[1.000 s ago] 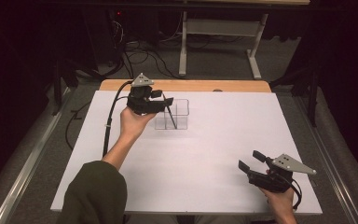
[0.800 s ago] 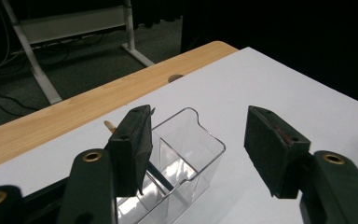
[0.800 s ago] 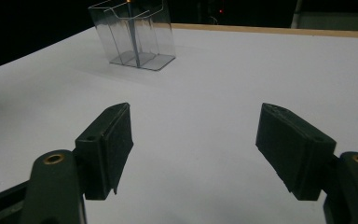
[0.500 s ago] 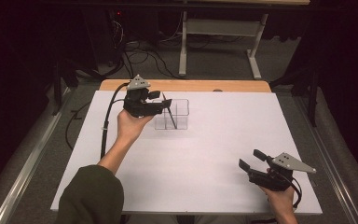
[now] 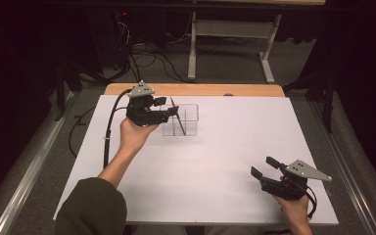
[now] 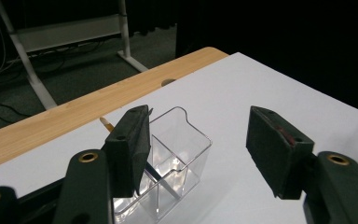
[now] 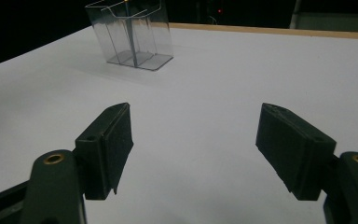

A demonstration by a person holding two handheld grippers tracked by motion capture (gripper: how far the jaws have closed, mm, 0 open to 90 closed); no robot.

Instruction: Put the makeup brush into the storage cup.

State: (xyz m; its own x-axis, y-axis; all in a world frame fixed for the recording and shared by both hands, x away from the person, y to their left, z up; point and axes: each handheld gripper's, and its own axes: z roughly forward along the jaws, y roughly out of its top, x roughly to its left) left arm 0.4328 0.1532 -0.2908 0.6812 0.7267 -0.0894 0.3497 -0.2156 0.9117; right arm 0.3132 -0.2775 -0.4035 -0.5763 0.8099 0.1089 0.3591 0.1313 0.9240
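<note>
We start at left: left gripper [image 5: 169, 110] sits at the near-left edge of the clear plastic divided organizer box [image 5: 181, 119], towards the back of the table; its jaws have just been opening further and stand wide w/ nothing between the pads. The thin dark pencil-like stick w/ pale tip [image 5: 177, 116] leans inside the box, tip poking out over the rim; in the left gripper view it runs just behind the left jaw, apart from the pads as far as we can tell. We judge the drop-off as done, i.e. stick in the box and released; left to do is prob. backing the hand away. Moving right: right gripper [image 5: 264, 167] rests near the front-right corner, well apart from the box, jaws wide, empty. Surface: white matte tabletop sheet [image 5: 235, 147], w/ a light wooden strip [image 5: 200, 90] along the far edge. Room beyond: dark, grey carpet floor [image 5: 225, 58], loose black cables [image 5: 147, 54], white metal desk frame [image 5: 193, 44].
</note>
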